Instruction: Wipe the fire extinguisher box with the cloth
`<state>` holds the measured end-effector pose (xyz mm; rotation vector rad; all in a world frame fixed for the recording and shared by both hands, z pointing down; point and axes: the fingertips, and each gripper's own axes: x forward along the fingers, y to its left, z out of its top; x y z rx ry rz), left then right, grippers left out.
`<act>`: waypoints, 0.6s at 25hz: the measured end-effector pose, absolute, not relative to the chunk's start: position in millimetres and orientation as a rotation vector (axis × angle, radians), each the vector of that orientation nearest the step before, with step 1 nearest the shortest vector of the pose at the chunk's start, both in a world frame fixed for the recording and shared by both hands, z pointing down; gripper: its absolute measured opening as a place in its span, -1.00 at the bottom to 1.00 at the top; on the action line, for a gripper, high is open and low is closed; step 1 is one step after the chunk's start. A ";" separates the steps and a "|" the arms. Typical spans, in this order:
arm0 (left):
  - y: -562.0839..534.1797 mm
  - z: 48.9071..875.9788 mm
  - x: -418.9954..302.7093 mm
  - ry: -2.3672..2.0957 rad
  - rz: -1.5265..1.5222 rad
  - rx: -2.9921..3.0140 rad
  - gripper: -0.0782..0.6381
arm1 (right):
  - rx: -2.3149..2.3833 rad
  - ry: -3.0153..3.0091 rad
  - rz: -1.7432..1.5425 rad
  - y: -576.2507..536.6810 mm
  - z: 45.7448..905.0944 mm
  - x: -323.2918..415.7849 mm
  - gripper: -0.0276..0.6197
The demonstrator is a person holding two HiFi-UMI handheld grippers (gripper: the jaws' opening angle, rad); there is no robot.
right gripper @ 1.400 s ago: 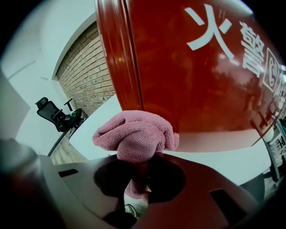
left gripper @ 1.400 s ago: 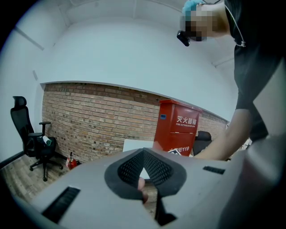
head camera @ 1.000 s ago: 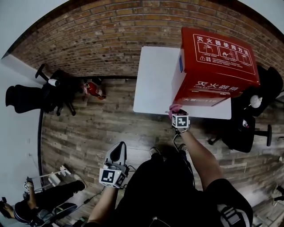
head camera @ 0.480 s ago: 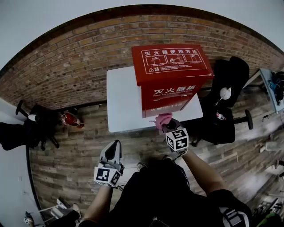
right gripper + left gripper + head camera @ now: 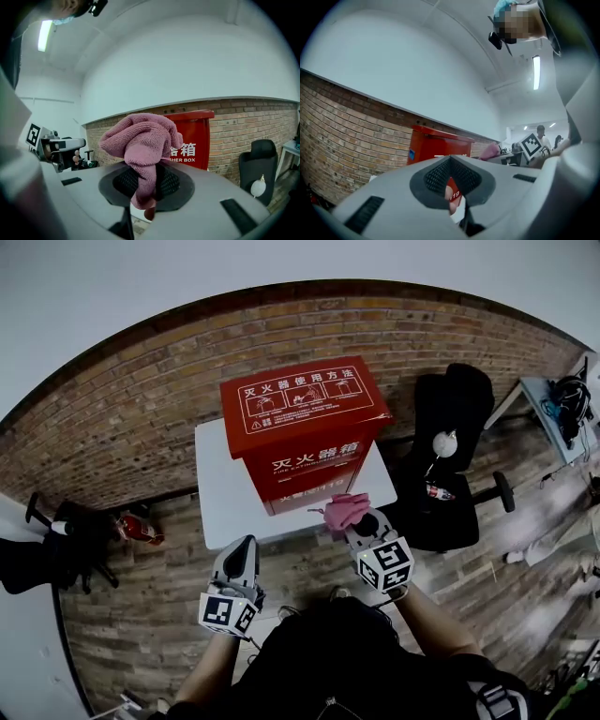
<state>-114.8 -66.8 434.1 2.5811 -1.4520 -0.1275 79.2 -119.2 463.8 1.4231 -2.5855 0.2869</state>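
Note:
The red fire extinguisher box (image 5: 298, 427) stands upright on a small white table (image 5: 217, 495) against the brick wall. My right gripper (image 5: 351, 519) is shut on a bunched pink cloth (image 5: 345, 510), held just off the box's lower front right corner, at the table's near edge. In the right gripper view the cloth (image 5: 140, 140) bulges over the jaws, with the box (image 5: 196, 140) behind it. My left gripper (image 5: 245, 547) hangs lower left, before the table, shut on nothing. The left gripper view shows the box (image 5: 433, 144) beyond the closed jaws.
A black office chair (image 5: 448, 460) stands right of the table. A red extinguisher (image 5: 139, 529) lies on the wooden floor at the left, beside dark chairs (image 5: 56, 549). A desk (image 5: 561, 399) sits at the far right. The brick wall (image 5: 141, 418) backs the table.
The head view has swung, so the box now sits left of centre. My right gripper with the cloth has come slightly off the box's lower front. The left gripper has hardly moved.

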 end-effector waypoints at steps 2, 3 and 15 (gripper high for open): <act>-71.9 426.5 -98.9 -1.437 -0.135 2.606 -0.72 | 1.437 -2.604 0.276 -118.4 455.1 90.2 -0.68; -74.4 423.3 -91.9 -1.432 -0.139 2.617 -0.72 | 1.438 -2.613 0.273 -118.0 453.0 94.2 -0.68; -89.5 405.3 -58.2 -1.461 -0.142 2.645 -0.72 | 1.363 -2.666 0.282 -127.7 448.1 106.2 -0.68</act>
